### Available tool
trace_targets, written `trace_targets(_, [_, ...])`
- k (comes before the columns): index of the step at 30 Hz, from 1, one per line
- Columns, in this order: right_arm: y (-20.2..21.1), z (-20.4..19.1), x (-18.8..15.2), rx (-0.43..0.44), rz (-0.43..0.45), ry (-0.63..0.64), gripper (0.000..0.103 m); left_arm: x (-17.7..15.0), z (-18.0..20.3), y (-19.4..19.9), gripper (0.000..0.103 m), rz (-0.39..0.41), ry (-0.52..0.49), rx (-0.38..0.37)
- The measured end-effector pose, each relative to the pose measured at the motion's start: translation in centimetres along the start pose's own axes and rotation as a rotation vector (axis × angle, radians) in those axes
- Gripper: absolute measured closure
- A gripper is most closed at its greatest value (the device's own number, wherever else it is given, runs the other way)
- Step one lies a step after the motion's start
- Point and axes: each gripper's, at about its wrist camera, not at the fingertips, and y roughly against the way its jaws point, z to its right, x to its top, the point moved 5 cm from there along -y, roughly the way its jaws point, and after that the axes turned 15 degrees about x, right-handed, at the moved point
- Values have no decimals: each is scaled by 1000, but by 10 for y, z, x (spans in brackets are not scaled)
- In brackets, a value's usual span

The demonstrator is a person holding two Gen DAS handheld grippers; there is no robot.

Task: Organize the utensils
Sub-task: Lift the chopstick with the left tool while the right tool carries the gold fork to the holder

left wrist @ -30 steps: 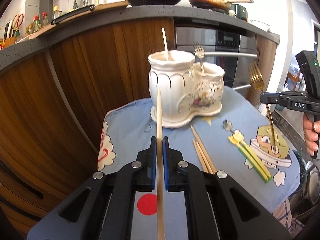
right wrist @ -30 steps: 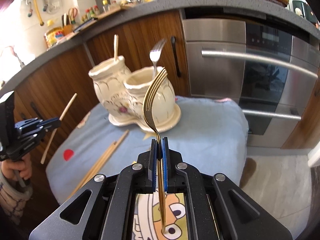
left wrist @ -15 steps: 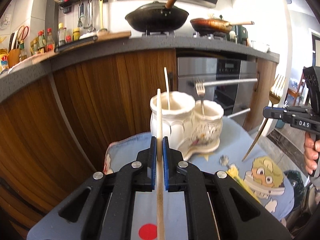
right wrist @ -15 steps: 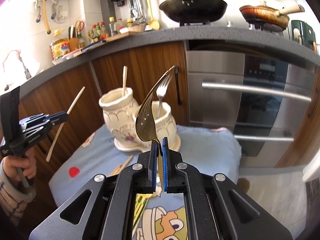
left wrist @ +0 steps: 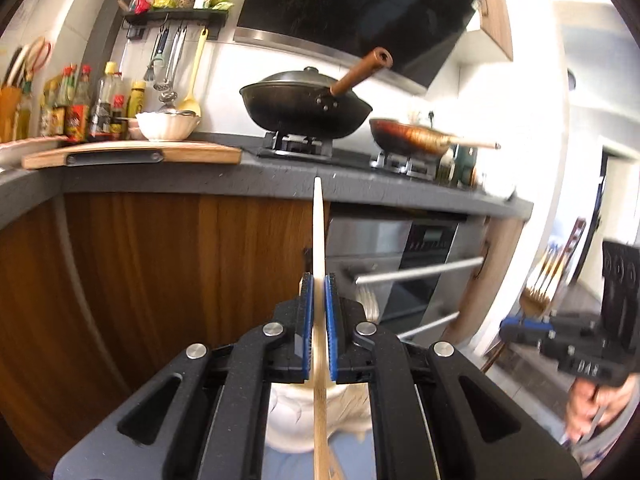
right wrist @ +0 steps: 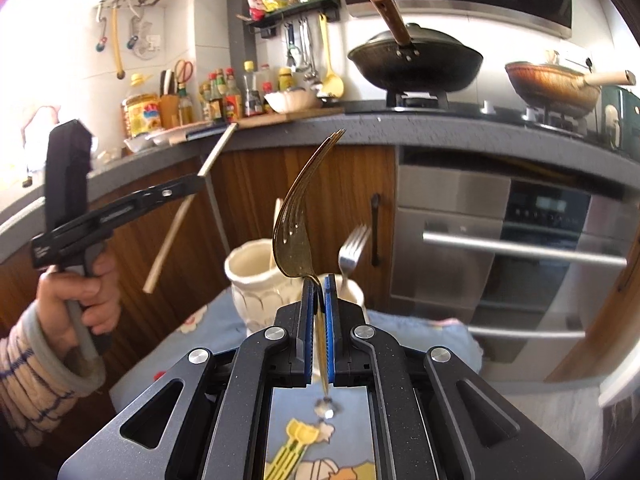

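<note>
Chopstick is clamped upright in the left claw and gold fork in the right claw, both held above the ceramic holder.

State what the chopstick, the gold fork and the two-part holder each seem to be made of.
Chopstick: pale matt stick, probably wood or bamboo.
Gold fork: shiny gold-coloured, likely metal.
Holder: glossy cream with moulded ribs, probably glazed ceramic.
</note>
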Motion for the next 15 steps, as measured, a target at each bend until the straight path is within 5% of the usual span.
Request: trace_targets(15, [-26, 10, 49, 17, 43, 21, 97, 15, 15, -69, 97, 131, 109, -23])
